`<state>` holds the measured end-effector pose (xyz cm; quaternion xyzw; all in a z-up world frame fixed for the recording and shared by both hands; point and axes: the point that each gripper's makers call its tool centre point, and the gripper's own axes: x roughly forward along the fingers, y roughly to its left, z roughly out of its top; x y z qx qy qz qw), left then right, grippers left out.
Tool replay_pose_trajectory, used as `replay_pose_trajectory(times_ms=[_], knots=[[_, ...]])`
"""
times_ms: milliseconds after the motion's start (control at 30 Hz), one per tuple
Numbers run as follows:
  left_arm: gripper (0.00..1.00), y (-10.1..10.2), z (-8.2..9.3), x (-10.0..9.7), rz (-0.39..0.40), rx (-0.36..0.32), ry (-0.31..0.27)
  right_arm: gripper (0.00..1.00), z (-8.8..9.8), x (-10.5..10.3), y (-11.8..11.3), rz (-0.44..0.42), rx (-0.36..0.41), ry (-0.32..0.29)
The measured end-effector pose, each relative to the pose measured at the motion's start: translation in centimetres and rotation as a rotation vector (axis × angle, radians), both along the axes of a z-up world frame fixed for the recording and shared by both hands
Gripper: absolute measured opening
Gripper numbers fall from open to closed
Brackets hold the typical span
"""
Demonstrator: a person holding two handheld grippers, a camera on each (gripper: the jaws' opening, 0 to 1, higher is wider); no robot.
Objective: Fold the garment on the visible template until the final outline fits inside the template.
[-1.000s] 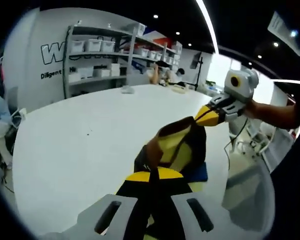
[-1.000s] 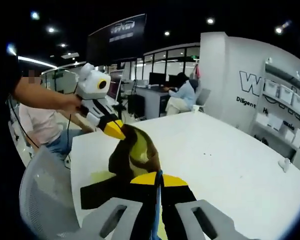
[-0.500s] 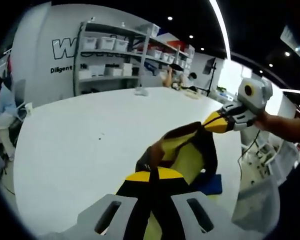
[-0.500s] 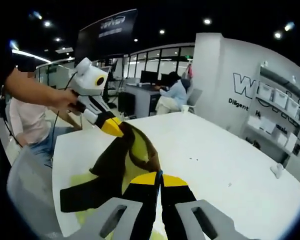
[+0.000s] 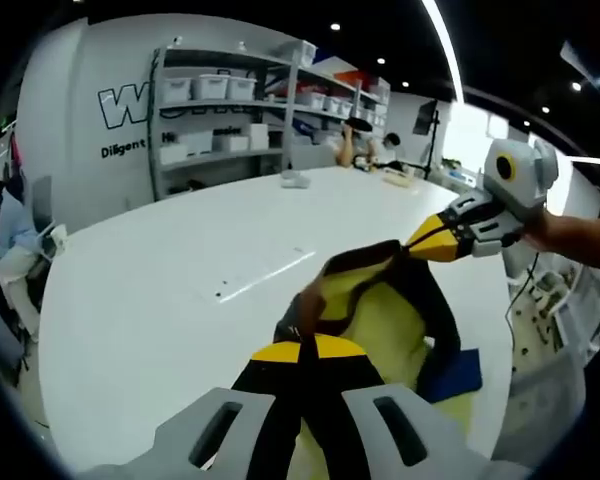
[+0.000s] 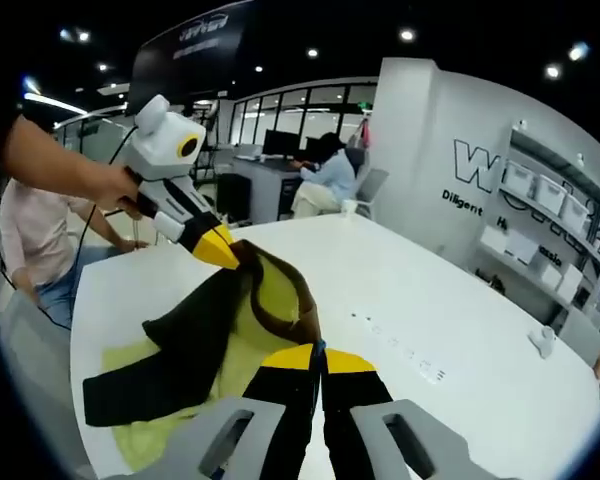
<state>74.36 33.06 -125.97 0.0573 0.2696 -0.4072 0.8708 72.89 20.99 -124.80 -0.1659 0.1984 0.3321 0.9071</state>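
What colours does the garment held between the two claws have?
The garment is yellow-green with dark brown-black trim, clearest in the right gripper view.

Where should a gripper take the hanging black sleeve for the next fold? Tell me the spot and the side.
Judging from the right gripper view, take the black sleeve at its free end, coming in low from the table edge side. That end lies flat and apart from the bunched garment, which both the left gripper and right gripper hold pinched by its collar edge.

White wall (image 5: 90, 70) bears a large "W", perhaps "Diligent" beneath.
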Motion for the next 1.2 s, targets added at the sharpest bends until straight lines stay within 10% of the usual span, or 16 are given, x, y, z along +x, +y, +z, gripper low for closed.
replay_pose_trajectory(times_ms=[1200], knots=[[0.04, 1.4, -9.8, 10.3, 0.138, 0.125, 0.086, 0.00, -10.8, 11.4, -0.4, -0.106, -0.159, 0.065]])
